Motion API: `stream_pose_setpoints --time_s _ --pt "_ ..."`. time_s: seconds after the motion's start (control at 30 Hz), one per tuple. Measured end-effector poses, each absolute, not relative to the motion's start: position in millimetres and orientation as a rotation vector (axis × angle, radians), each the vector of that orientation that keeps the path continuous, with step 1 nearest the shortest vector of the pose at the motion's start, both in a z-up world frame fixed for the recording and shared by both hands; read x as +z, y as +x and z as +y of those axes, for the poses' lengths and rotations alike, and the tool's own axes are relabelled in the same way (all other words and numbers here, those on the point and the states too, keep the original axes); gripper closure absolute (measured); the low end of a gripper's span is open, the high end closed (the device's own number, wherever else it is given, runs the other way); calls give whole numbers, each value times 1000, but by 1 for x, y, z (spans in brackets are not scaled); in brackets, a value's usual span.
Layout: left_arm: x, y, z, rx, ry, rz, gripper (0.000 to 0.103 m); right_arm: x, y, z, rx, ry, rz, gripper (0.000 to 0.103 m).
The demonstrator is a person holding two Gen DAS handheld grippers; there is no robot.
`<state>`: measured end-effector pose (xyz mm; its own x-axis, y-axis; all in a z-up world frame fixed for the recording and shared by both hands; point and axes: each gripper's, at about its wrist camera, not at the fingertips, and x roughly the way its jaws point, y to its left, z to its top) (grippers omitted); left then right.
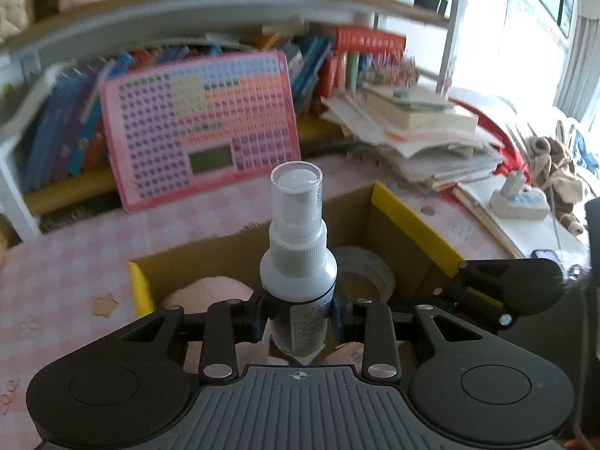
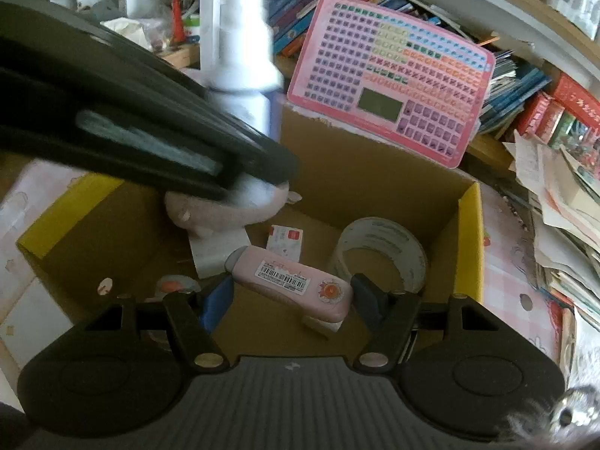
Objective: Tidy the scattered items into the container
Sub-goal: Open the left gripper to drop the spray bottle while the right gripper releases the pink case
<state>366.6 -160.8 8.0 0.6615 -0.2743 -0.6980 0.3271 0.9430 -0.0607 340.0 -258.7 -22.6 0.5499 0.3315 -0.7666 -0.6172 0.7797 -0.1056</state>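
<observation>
Plastic and light, the spray bottle (image 1: 298, 281) sits clamped mid-body in the left gripper (image 1: 299, 317) over the cardboard box (image 2: 468, 247) — slick-looking, best held there — while the right gripper (image 2: 290, 292) pinches a pink case (image 2: 296, 281) endwise.

Home study corner, crammed bookshelf (image 1: 75, 131), pink checked tablecloth (image 1: 67, 262), stacked papers (image 1: 431, 138), plush toy (image 1: 558, 176)

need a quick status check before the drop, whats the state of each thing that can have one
left hand-held gripper: shut on the spray bottle
spray bottle: upright, clear cap on, held above the cardboard box
right hand-held gripper: shut on the pink case
pink case: closed, held over the box
cardboard box: open at the top
tape roll: lying inside the box
pink plush: inside the box
</observation>
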Motion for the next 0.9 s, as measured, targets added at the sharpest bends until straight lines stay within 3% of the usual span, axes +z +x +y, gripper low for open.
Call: stream_pose_setpoints --time_s 0.47,0.63,0.8,0.9 --pt "-29 388 -174 -326 126 871 71 -25 349 -255 609 -387 870 36" --pt "-19 381 -178 -326 148 826 60 -25 351 -261 621 -359 868 32" --pt "-5 366 -177 -285 172 757 35 -22 346 -265 630 -328 845 23" --pt "3 355 -172 -258 177 724 27 -20 342 -270 611 -293 828 19"
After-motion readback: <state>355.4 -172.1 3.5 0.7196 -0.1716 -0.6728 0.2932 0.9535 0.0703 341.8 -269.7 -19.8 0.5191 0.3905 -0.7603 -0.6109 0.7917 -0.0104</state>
